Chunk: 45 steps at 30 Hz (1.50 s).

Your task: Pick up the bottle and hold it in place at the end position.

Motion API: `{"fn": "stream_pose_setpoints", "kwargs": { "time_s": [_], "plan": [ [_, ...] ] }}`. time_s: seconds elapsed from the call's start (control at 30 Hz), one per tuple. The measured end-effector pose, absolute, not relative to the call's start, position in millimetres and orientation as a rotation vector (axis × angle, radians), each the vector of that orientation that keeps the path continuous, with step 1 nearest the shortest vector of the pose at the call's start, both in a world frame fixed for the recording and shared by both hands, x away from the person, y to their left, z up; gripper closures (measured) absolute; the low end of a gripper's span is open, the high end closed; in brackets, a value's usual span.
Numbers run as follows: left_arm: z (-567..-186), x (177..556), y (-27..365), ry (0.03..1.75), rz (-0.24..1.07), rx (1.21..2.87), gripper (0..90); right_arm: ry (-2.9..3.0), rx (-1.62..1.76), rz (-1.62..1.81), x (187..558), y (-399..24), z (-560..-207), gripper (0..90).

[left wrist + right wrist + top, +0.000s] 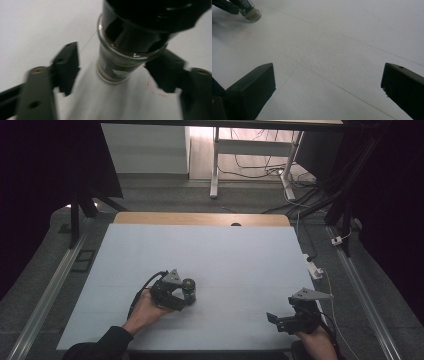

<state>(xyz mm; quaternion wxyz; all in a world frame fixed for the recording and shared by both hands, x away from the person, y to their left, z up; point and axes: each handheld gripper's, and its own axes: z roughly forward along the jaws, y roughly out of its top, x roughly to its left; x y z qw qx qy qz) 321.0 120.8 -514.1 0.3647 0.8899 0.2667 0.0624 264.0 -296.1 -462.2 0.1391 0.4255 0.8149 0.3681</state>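
A: What is made out from the high view?

B: One small jar [189, 290] with a dark lid is seen standing upright on the white worktop [225, 255], left of centre. The left tool [184, 296] is set around it, though the jaw tips are hidden by the tool's own body. The right tool [278, 319] is held well apart, near the worktop's right front corner, with nothing between its jaws. Two tools and one jar are counted.

A: And in the left gripper view?

B: The jar [117, 65] is shown between the two black jaws of the left tool [115, 72]. Its lid is cut off by the top edge. A label [113, 70] is wrapped around the body, but the writing is blurred and cannot be read. The right-hand jaw appears pressed to the jar; a gap is seen at the other, so a firm clench cannot be told.

A: The right gripper view?

B: The right tool [328, 82] is seen spread wide over bare worktop [342, 50]. The jar's base [252, 13] is cut off in the top left corner.
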Motion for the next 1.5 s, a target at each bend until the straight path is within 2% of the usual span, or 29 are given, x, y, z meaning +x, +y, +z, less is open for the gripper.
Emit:
{"fn": "stream_pose_setpoints", "kwargs": {
  "time_s": [0.1, 0.13, 0.17, 0.23, 0.3, 1.0, 1.5],
  "plan": [
    [-515, 321, 119, 0.667, 0.162, 2.3, 39.3, 2.356, 1.229, 1.065, 264, -296, -462, 0.0],
    [-515, 321, 118, 0.659, 0.163, 2.302, 44.4, 2.358, 1.229, 1.065, 264, -296, -462, 0.0],
    [-515, 321, 117, 0.653, 0.164, 2.302, 44.4, 2.358, 1.229, 1.065, 264, -296, -462, 0.0],
    [-515, 320, 117, 0.639, 0.169, 2.306, 51.8, 2.358, 1.23, 1.065, 264, -296, -462, 0.0],
    [-514, 319, 115, 0.642, 0.186, 2.317, 52.9, 2.357, 1.23, 1.067, 264, -296, -462, 0.0],
    [-495, 331, 111, 0.771, 0.175, 2.257, 53.5, 2.358, 1.236, 1.067, 264, -296, -462, 0.0],
    [-479, 357, 96, 0.769, 0.193, 2.258, 53.5, 2.356, 1.245, 1.07, 264, -297, -462, 0.0]
  ]
}}
